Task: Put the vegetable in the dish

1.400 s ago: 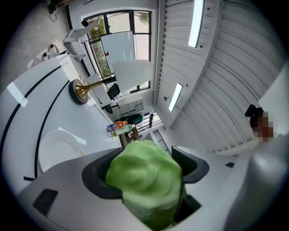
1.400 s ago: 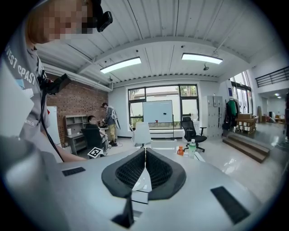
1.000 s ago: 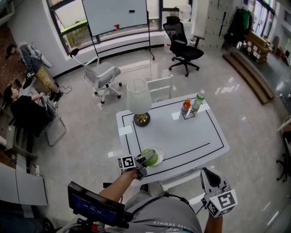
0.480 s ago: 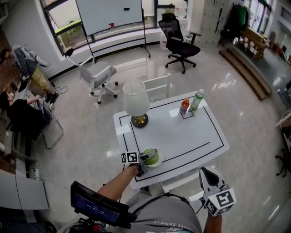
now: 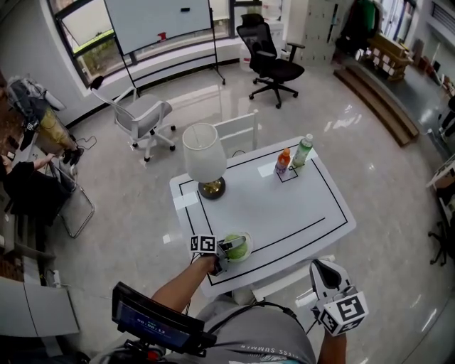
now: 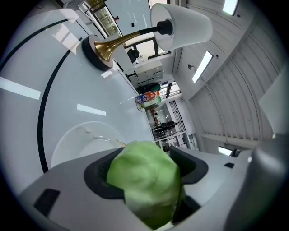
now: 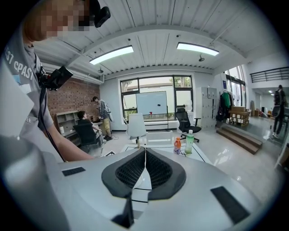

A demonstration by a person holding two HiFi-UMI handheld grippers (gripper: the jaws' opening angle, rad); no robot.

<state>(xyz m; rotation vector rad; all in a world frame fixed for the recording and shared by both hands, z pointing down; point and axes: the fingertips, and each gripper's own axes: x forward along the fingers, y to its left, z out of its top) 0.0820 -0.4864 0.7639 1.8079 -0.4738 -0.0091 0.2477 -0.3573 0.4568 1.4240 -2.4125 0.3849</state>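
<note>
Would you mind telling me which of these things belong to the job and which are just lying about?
In the job: green vegetable, white dish.
Just lying about: table lamp, orange bottle, green bottle, whiteboard.

shirt hem, head view: "…SS SUMMER", cut off | shirt shoulder, right gripper view: "CPAS", partial | orange bottle label, tabletop's far edge: too small to read

Round pale-green vegetable, gripped at both sides — over shallow white dish
</note>
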